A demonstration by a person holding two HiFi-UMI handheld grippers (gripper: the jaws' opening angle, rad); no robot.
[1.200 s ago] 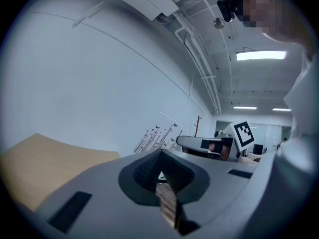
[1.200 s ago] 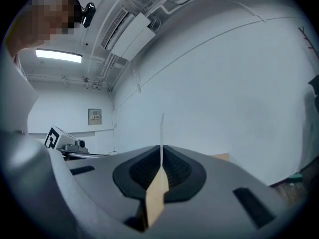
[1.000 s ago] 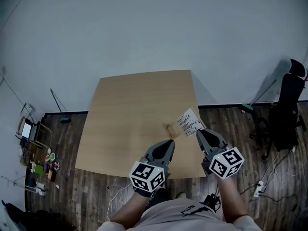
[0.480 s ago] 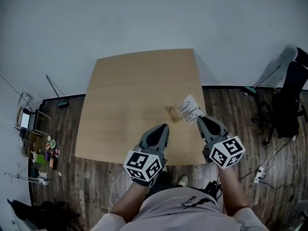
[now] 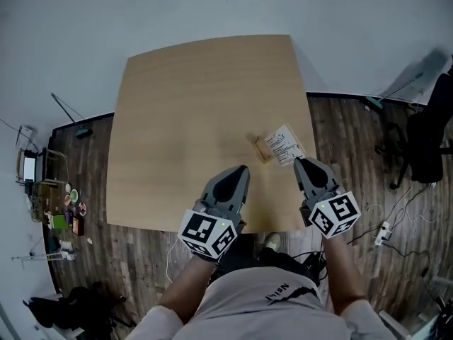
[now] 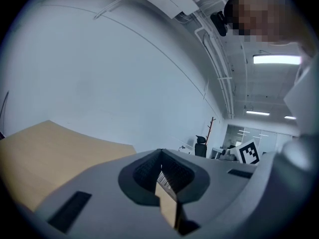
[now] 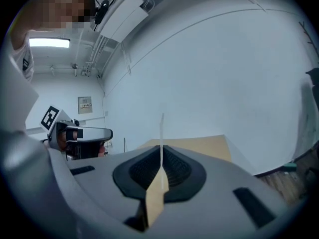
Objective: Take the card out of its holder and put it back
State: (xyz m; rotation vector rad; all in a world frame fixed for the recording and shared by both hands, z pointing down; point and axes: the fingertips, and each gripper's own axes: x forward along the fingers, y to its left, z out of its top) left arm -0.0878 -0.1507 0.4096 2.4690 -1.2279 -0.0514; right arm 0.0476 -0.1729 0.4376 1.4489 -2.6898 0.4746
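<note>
A pale wooden surface (image 5: 184, 112) stands on a dark plank floor (image 5: 92, 268) against a plain white wall (image 5: 212, 6). On the floor at the far left lies a clutter of small coloured things (image 5: 60, 222), with a thin pole (image 5: 69, 113) slanting down near the surface's left corner. The surface's left and middle parts are bare. Over its near edge hangs the left claw (image 5: 239, 170), clenched with nothing in it, a little apart from the things to its right. There a small wooden holder (image 5: 262, 149) sits on the surface, and the white printed card (image 5: 284, 142) slants up from it, its lower left edge meeting the holder; whether that edge sits in the slot cannot be told. The right claw (image 5: 300, 163) is clenched on the card's near right corner, and its own view shows the card edge-on between the pads, rising above them. Farther right, on the floor, are a white power strip (image 5: 383, 234) with loose cables and a black office chair (image 5: 430, 137).
</note>
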